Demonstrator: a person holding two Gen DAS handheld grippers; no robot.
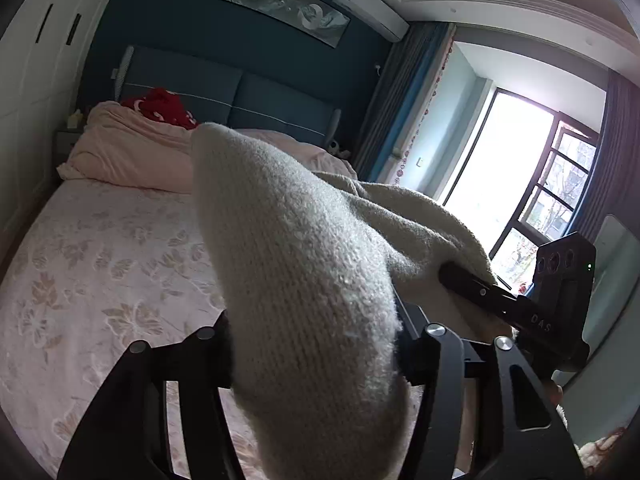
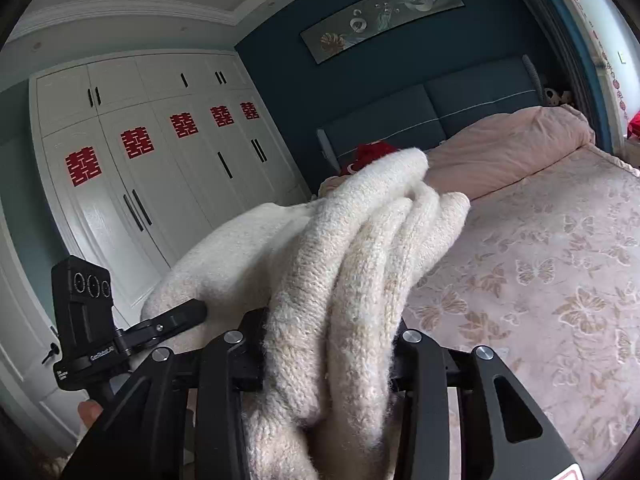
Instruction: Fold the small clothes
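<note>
The left claw [image 1: 316,364] is closed on a thick fold of the cream knit [image 1: 304,264], and the cloth fills the whole gap between its jaws, so the fingertips themselves are hidden. The right claw [image 2: 332,364] is closed in the same way on a bunch of the same knit [image 2: 360,248] (here several folds are pressed together, not one clean edge). In each view the other claw appears at the side, with its finger pushed into the cloth. The knit hangs between both claws, raised above the bed [image 1: 112,264], and I cannot tell if any part of it touches the sheet. Farther away lie the pink duvet [image 1: 132,152] and a red cloth [image 1: 160,108] near the headboard [image 1: 248,96]; the wardrobe [image 2: 160,168] stands on one side and the window [image 1: 516,168] on the other. I judge that the step in hand is the carrying of the garment, lifted and held at two places, before it is laid flat. The next move probably calls for pulling both claws apart to stretch the cloth, then lowering it on a free part of the sheet so that it lands without wrinkles. The bunched grip on the right may leave that side crumpled.
</note>
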